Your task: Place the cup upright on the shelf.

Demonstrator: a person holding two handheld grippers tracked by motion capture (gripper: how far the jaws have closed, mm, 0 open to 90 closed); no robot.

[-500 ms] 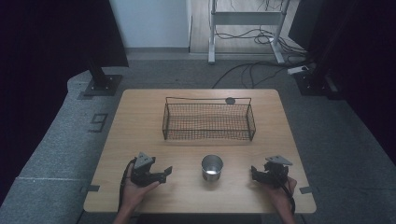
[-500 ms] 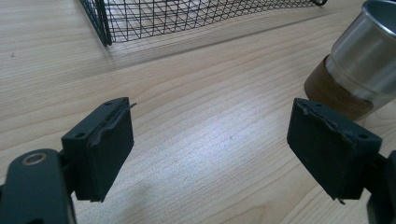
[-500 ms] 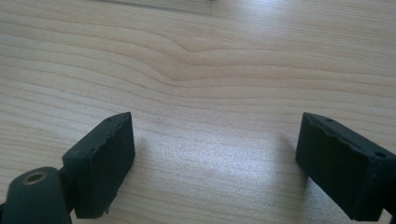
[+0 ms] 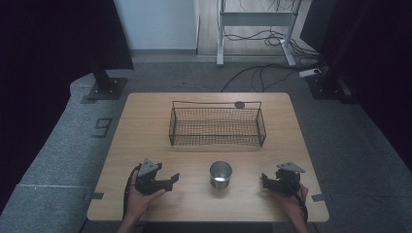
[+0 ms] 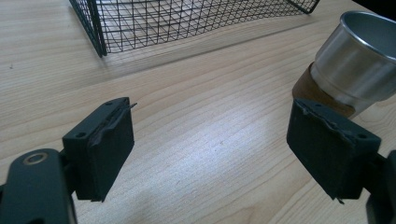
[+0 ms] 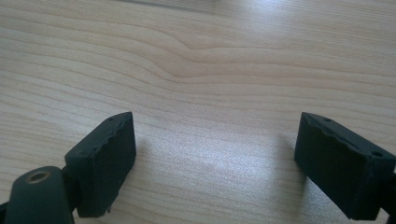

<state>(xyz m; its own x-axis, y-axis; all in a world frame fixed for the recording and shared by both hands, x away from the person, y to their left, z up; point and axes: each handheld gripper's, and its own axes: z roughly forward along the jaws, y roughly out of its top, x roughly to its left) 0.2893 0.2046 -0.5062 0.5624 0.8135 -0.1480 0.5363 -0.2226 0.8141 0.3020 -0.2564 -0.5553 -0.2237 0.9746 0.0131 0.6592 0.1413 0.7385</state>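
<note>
**Inspector A:** While both hands rest at the near edge of the table (image 4: 145, 116), what stands between them?

**Inspector B:** A metal cup (image 4: 220, 174) stands upright on the wood, roughly midway between the left gripper (image 4: 171, 179) and the right gripper (image 4: 266, 180), apart from both. In the left gripper view the cup sits just beyond the right-hand jaw, its open rim up and a brown band around its base.

**Inspector A:** State of the jaws?

**Inspector B:** Left gripper: jaws spread wide in its own view, bare wood between the pads, nothing held. Right gripper: likewise spread wide, only table grain between the pads, nothing held.

**Inspector A:** Other items on the surface?

**Inspector B:** A black wire basket (image 4: 217, 127) sits across the middle of the table, behind the cup and well apart from both grippers. Its near corner shows at the top of the left gripper view. A small round dark object (image 4: 239, 104) lies at the basket's far rim; I cannot tell what it is.

**Inspector A:** Any obstruction between either gripper and the cup?

**Inspector B:** Open tabletop on both sides of the cup.
</note>
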